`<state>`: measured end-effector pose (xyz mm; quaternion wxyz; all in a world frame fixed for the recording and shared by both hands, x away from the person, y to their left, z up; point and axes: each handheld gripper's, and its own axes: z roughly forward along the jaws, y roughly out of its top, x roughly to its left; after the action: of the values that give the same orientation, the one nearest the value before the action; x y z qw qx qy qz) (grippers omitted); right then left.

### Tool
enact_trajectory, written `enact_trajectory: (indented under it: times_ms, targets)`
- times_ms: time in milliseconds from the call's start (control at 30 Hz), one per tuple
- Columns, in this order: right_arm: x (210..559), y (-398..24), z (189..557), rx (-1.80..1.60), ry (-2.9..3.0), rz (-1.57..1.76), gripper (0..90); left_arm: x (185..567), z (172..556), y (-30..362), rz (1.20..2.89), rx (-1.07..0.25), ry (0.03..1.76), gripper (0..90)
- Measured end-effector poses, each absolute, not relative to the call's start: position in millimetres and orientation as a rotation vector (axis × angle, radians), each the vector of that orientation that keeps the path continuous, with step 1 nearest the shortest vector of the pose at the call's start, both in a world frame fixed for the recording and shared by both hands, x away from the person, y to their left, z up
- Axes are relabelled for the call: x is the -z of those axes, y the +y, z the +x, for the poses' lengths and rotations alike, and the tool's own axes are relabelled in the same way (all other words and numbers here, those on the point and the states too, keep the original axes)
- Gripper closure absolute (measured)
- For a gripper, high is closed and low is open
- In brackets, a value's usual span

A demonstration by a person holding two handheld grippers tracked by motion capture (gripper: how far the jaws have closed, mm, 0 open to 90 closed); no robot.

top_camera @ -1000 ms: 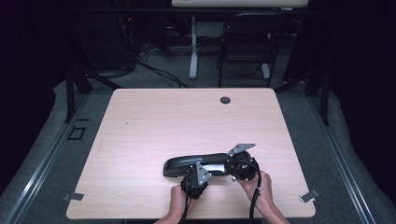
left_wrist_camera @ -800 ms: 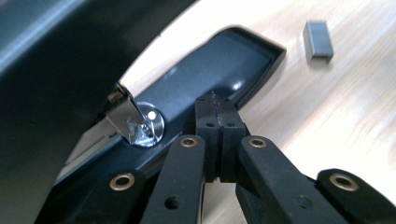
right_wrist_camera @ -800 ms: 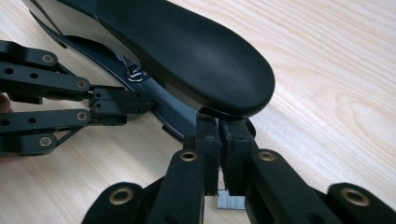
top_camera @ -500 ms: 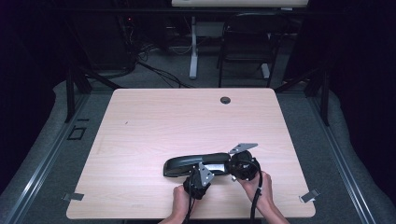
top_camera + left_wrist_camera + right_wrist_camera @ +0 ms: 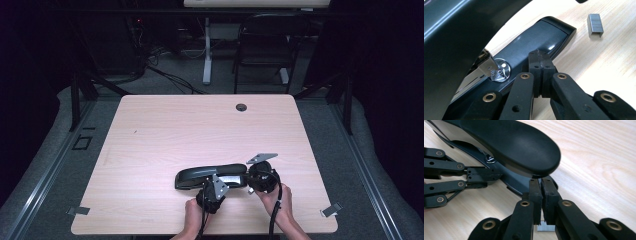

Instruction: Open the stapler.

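A black stapler is lying near the front edge of the wooden surface, its top arm swung up off its base. The left tool is sitting at the stapler's near side, jaws pressed together with nothing between them, tips touching the black base beside the shiny metal anvil. A strip of staples is lying just beyond. The right tool is sitting at the stapler's right end, jaws nearly closed, gripping nothing visible, tips under the raised arm's rounded end.
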<state>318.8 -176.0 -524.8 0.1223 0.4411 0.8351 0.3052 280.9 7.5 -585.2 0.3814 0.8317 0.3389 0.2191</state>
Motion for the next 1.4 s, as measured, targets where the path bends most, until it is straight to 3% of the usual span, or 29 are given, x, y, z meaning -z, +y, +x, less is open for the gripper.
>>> enact_trajectory:
  times_ms: [367,1000,1400]
  targets:
    - [542.4,-157.4,316.1,-0.848,2.358,1.567,90.0,580.6,281.9,4.4,2.010,-0.527,0.890,90.0]
    - [555.7,-156.8,320.5,-0.904,2.392,1.300,90.0,578.0,295.6,1.0,1.893,-0.511,0.979,90.0]
    - [558.0,-154.2,317.6,-0.925,2.365,1.315,90.0,577.2,293.1,0.9,1.867,-0.514,0.971,90.0]
